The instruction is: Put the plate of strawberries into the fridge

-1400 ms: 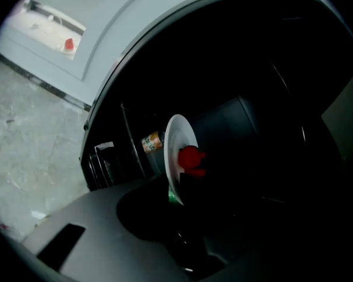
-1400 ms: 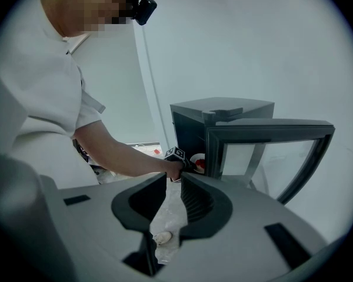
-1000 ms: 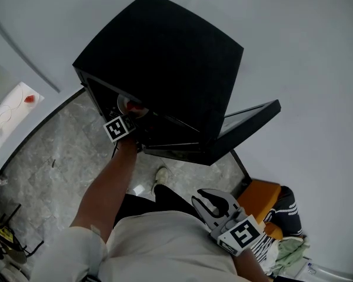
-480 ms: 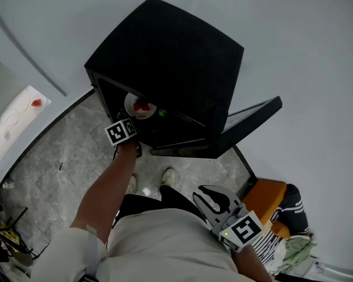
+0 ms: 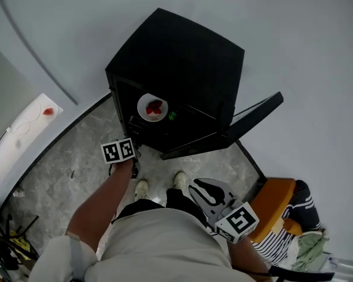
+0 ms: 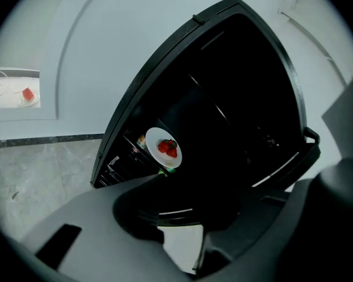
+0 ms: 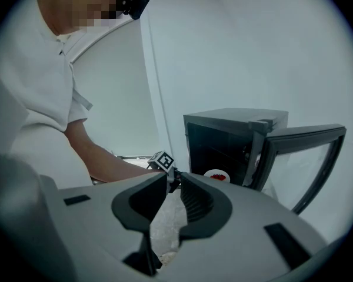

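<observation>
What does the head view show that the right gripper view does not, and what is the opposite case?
Only the head view: the person's shoes and an orange seat with striped cloth. Only the right gripper view: the camera on the person's head. Both: the black fridge, its open door, and the plate of strawberries inside.
</observation>
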Demonstrator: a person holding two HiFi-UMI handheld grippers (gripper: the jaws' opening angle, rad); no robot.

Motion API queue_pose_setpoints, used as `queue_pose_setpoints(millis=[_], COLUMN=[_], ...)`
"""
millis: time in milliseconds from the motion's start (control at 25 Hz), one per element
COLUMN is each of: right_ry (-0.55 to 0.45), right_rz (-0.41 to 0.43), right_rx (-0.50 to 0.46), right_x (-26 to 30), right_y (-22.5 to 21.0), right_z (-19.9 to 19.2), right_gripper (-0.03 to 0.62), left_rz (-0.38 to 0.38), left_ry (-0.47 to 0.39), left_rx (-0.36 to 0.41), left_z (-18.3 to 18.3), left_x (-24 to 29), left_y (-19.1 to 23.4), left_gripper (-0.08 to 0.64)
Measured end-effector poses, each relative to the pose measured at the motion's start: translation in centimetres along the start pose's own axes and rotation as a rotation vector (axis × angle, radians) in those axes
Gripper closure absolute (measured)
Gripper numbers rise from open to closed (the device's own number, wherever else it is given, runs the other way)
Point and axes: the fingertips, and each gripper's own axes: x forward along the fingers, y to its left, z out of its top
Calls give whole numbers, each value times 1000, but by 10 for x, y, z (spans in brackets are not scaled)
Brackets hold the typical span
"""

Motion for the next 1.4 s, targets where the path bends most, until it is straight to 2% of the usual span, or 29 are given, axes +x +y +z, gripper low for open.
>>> queue_pose_setpoints(millis=[280,440,600,720,920,1160,1400], right_ry=[-32,-53,-64,-76,-79,-66,-52], right_rz=[13,26,38,46,56,61,58], right_rx=[10,-2,-13,-22,-45,-64,-74], right_x=[12,15,17,19,24,23,23], right_y=[25,34,39,45,48,51,56], right_z=[-3,1,3,8,15,17,16], right_gripper=[529,539,546,551,555,558,563], left_rz=[-176,-277,-365,-419,-441,-453,-464], left_ry=[49,113,178,204,227,227,237], left_rx=[110,198,319,362,484,533,540], left_z=[-10,-26,-41,-48,-57,-58,-59], left_x=[-72,-114,-147,-167,-180,-185,-184], left_y=[-38,-67,-98,-116,-131,-138,-138], left_gripper=[496,540,547,546,547,546,547])
